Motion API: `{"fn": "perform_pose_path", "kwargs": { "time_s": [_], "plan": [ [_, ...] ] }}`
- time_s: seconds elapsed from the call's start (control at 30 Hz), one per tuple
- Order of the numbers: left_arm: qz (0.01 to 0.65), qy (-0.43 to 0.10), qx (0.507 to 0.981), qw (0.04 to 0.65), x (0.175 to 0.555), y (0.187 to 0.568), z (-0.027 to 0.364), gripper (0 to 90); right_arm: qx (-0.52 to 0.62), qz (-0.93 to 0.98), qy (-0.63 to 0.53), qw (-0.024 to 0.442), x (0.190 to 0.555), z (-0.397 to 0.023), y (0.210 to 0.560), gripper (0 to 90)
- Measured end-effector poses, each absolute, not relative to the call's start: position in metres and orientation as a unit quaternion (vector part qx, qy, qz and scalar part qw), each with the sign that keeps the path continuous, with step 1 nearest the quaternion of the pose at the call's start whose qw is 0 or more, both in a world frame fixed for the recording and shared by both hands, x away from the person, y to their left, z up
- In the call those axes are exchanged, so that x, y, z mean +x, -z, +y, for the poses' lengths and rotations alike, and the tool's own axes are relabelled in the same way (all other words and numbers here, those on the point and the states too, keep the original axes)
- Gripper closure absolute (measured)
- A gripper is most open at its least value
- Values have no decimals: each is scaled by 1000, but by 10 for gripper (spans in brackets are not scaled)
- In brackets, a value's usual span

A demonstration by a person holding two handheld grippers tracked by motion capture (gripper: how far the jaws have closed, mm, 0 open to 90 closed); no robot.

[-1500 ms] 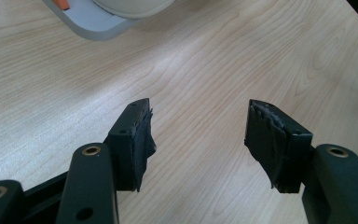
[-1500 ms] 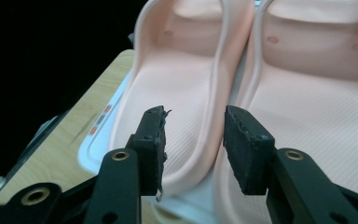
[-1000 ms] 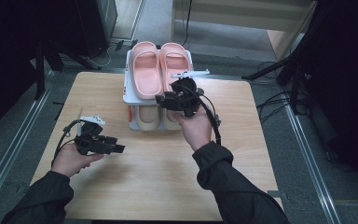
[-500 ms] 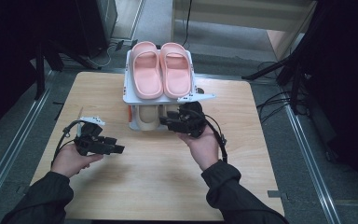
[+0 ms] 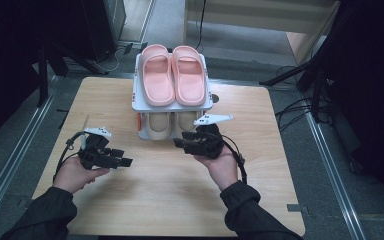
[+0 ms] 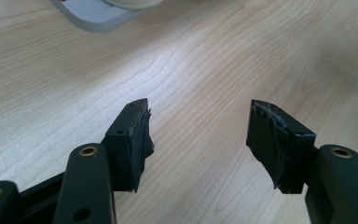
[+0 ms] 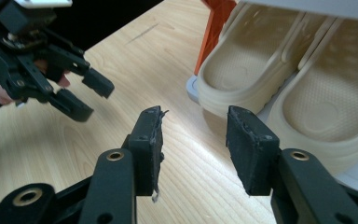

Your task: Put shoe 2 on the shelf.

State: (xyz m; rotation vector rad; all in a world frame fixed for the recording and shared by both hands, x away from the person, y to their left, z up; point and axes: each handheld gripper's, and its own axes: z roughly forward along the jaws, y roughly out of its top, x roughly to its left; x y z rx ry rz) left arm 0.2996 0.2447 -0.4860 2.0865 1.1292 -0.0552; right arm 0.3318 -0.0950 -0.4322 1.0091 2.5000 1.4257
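Right gripper [image 5: 182,143] has dropped from the pink slippers [image 5: 174,74] on the rack's [image 5: 139,95] top shelf to table [image 5: 260,120] level, just before the cream slippers [image 7: 279,88] on the lower shelf; its jaws have just been opening, nothing between them. Left gripper [image 5: 125,158] stays put, jaws wide and empty

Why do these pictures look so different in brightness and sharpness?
High view: the wooden table is evenly lit while the surroundings fall into near black, and the picture is soft. Left gripper view: a pale sheen runs across the wood; the left tool looks sharp. Right gripper view: the beige slippers appear slightly blurred and the right tool crisper.
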Motion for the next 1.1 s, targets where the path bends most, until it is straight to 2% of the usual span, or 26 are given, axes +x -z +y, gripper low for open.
{"fn": "perform_pose_path", "kwargs": {
  "time_s": [0.33,1.1],
  "plan": [
    [452,16,809,376,290,486,253,387,313,826,-466,42,330,-106,446,544],
    [454,10,805,382,286,485,260,381,340,812,-473,44,328,-165,472,506]
  ]
}}
